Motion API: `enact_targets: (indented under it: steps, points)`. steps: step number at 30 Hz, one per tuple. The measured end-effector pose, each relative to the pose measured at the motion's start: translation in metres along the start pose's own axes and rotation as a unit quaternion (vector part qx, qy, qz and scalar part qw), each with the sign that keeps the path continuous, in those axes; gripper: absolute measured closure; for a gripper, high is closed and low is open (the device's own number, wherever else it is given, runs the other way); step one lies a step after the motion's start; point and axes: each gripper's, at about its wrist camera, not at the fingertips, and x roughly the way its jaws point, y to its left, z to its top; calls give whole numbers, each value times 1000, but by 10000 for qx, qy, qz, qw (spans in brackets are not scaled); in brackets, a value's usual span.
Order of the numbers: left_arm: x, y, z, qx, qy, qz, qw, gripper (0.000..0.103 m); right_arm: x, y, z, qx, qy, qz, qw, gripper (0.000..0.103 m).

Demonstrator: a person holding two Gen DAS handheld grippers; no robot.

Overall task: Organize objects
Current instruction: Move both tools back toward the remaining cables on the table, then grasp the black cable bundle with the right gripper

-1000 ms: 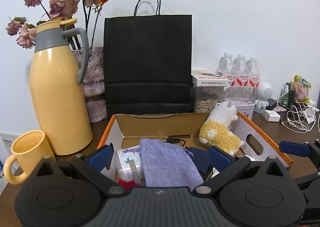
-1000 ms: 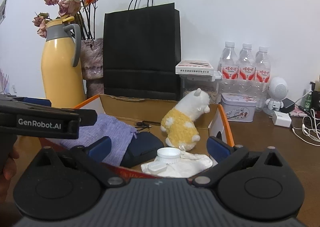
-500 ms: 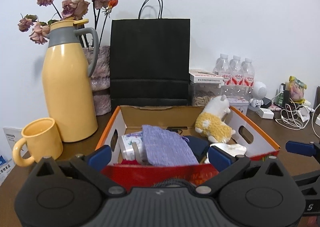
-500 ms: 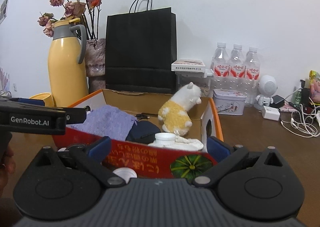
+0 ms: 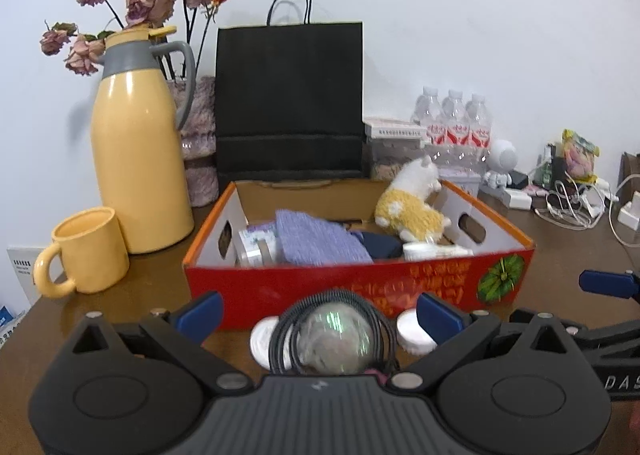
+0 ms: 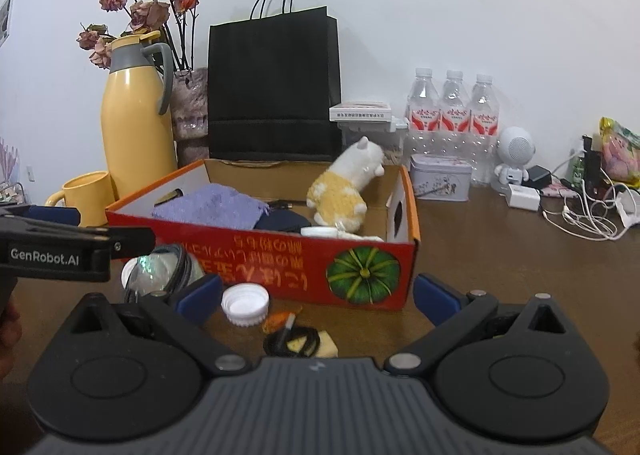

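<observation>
A red cardboard box (image 5: pixel 360 283) (image 6: pixel 280 255) on the brown table holds a plush alpaca (image 5: pixel 412 203) (image 6: pixel 344 187), a purple cloth (image 5: pixel 320 239) (image 6: pixel 212 207), a dark pouch and small white items. My left gripper (image 5: pixel 320 311) is open in front of the box, with a clear ball wrapped in black cable (image 5: pixel 334 339) (image 6: pixel 160 271) between its fingers, not gripped. My right gripper (image 6: pixel 316 293) is open and empty, over a white ribbed cap (image 6: pixel 245 303) and small loose items (image 6: pixel 298 339).
A yellow thermos (image 5: pixel 136 151), a yellow mug (image 5: pixel 86 251), a vase of dried flowers and a black paper bag (image 5: pixel 288 95) stand behind the box. Water bottles (image 6: pixel 452 111), a tin (image 6: pixel 438 175), a white robot figure and cables (image 6: pixel 580 211) lie at the right.
Both grippers have pulled back from over the box toward the table's front. The box's red front, the clear ball, caps and loose items have come into view.
</observation>
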Motion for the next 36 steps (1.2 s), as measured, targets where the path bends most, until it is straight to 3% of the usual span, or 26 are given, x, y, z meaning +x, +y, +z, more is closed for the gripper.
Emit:
enact_targets:
  steps: [15,27,29,36]
  points:
    - [-14,2,-33,-54,340,-3,9994,0,-23,-8,-28,13,204,-55,9998,0]
    - [-5,5,-37,-145,621,-63,9979,0,-14,-4,-33,-140,457,-69,9988,0]
    - [-5,6,-37,-170,628,-61,9979,0,-8,1,-32,-314,520,-2,9982,4]
    - [-2,8,-37,-206,693,-67,9974,0,26,18,-24,-778,881,160,9929,34]
